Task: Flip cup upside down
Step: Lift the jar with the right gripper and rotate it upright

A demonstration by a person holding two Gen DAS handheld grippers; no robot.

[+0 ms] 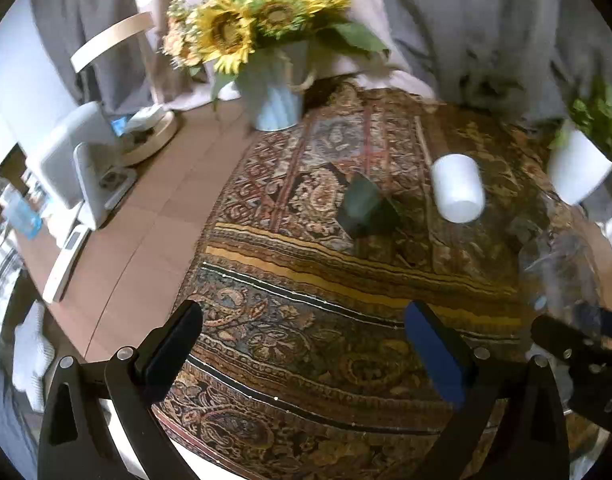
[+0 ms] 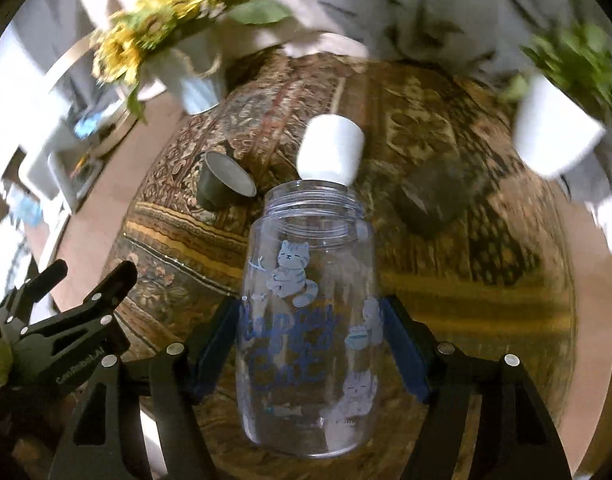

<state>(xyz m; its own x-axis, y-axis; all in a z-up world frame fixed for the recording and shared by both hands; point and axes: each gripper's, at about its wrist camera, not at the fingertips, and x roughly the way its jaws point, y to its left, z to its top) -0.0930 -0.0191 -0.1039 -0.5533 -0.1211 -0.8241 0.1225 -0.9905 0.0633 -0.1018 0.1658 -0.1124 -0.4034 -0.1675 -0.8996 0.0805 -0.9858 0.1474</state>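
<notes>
My right gripper (image 2: pixel 312 332) is shut on a clear plastic cup (image 2: pixel 310 320) printed with grey cats and blue letters. The cup is held above the patterned cloth (image 2: pixel 446 280), its open mouth pointing away from me. In the left wrist view the same cup (image 1: pixel 562 268) shows blurred at the right edge, with the right gripper (image 1: pixel 578 344) below it. My left gripper (image 1: pixel 306 328) is open and empty, low over the near part of the cloth (image 1: pixel 306 320). It also shows at the left in the right wrist view (image 2: pixel 66 320).
A white cylinder (image 1: pixel 458 188) and a small dark green cup on its side (image 1: pixel 366 208) lie on the cloth. A sunflower vase (image 1: pixel 274 96) stands at the back, a white plant pot (image 1: pixel 578 168) at the right. White devices (image 1: pixel 78 168) sit on the wooden table at left.
</notes>
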